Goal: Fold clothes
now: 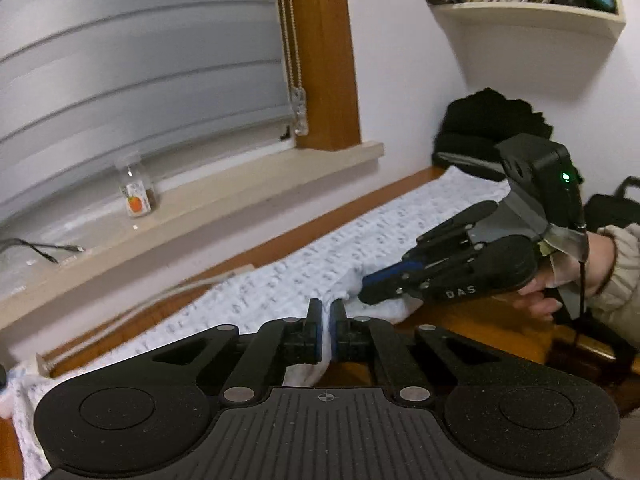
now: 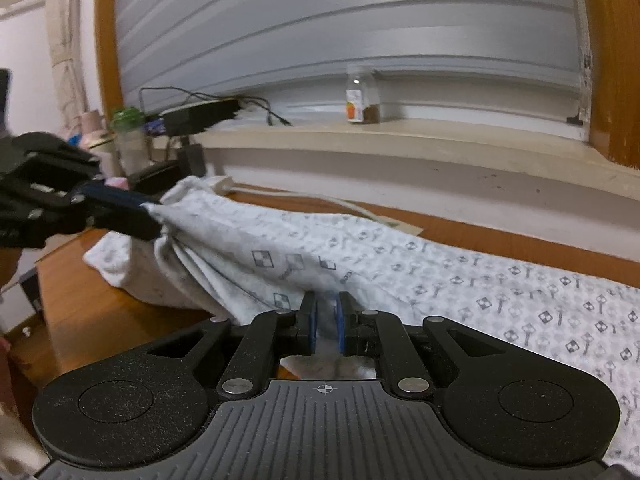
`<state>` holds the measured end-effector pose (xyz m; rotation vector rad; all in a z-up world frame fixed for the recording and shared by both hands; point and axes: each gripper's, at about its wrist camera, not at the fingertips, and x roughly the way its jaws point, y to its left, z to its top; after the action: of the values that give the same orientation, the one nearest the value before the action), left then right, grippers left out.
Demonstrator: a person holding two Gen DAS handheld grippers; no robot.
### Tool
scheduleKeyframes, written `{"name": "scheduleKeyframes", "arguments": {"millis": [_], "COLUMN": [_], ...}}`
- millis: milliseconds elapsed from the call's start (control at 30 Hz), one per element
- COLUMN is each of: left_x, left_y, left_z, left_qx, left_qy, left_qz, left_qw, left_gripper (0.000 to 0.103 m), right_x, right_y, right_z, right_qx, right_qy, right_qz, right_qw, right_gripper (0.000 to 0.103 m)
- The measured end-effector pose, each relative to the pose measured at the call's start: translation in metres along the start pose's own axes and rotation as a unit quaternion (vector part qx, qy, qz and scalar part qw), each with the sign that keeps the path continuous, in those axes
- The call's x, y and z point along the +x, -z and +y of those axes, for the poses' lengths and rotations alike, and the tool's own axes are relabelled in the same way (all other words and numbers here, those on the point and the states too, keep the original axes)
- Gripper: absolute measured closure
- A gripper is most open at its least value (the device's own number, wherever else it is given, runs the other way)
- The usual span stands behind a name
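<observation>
The letters "DAS" are read in white on the side of the right gripper [image 1: 366, 286], seen from the left wrist view. A picture of an orange fruit is shown on the label of a small clear jar [image 2: 362, 96] that stands on the window sill [image 2: 400, 140]; the writing on that label is too blurred to be read, and something brown is seen in the lower part of the jar. A wall shelf [image 1: 528, 16] is filled with books and papers, their spines too small to be read, and a blue-handled tool is lodged at its right end. A bottle with a green cap [image 2: 126, 136] is seen at the left end of the sill, its contents not to be told.

The garment [image 2: 440, 272], white with a small grey printed pattern, is laid lengthwise along the wooden table [image 2: 80, 300] below the sill. Its near edge is clamped between the blue pads of the left gripper [image 1: 325, 328], whose jaws are pressed together on a thin fold of cloth. In the right wrist view the same grip is seen at the left, where the cloth is gathered into a bunch and lifted off the table, with folds hanging from it. The right gripper [image 2: 326, 326] is closed on the same edge further along, a thicker fold of cloth being held between its pads. The right gripper is carried by a hand [image 1: 560, 280] in a light sleeve. A dark heap [image 1: 492, 120] is seen against the wall beyond the far end of the garment.
</observation>
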<state>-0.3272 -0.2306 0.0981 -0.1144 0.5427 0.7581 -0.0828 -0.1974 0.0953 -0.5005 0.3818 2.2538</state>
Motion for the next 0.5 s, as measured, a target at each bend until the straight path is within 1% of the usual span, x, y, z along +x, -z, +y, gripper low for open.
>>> {"name": "scheduleKeyframes", "arguments": {"millis": [67,167,233,300,333,367,433,500], "left_x": [0.003,0.011,0.016,0.017,0.016,0.014,0.013,0.015], "left_y": [0.003,0.006,0.007,0.008,0.009,0.01,0.014,0.021], "left_z": [0.004,0.013,0.017,0.023,0.026,0.031,0.04,0.051], "left_qx": [-0.011,-0.029,-0.038,-0.045,-0.05,-0.054,-0.061,-0.065], "left_qy": [0.009,0.007,0.008,0.008,0.007,0.004,-0.005,-0.024], "left_qz": [0.008,0.012,0.018,0.016,0.015,0.013,0.015,0.025], "left_qw": [0.9999,0.9995,0.9991,0.9988,0.9986,0.9984,0.998,0.9973], "left_gripper": [0.099,0.099,0.095,0.09,0.09,0.09,0.09,0.09], "right_x": [-0.006,-0.01,-0.011,-0.011,-0.01,-0.009,-0.004,0.002], "right_y": [0.003,0.007,0.008,0.008,0.008,0.008,0.01,0.012], "right_z": [0.005,0.015,0.021,0.026,0.029,0.031,0.037,0.045], "right_qx": [-0.005,-0.022,-0.031,-0.033,-0.034,-0.034,-0.042,-0.056], "right_qy": [-0.009,-0.026,-0.031,-0.046,-0.054,-0.061,-0.073,-0.078], "right_qz": [0.004,0.009,0.012,0.014,0.014,0.014,0.017,0.024], "right_qw": [1.0,0.999,0.999,0.998,0.998,0.997,0.996,0.995], "right_gripper": [0.091,0.091,0.091,0.09,0.089,0.087,0.074,0.067]}}
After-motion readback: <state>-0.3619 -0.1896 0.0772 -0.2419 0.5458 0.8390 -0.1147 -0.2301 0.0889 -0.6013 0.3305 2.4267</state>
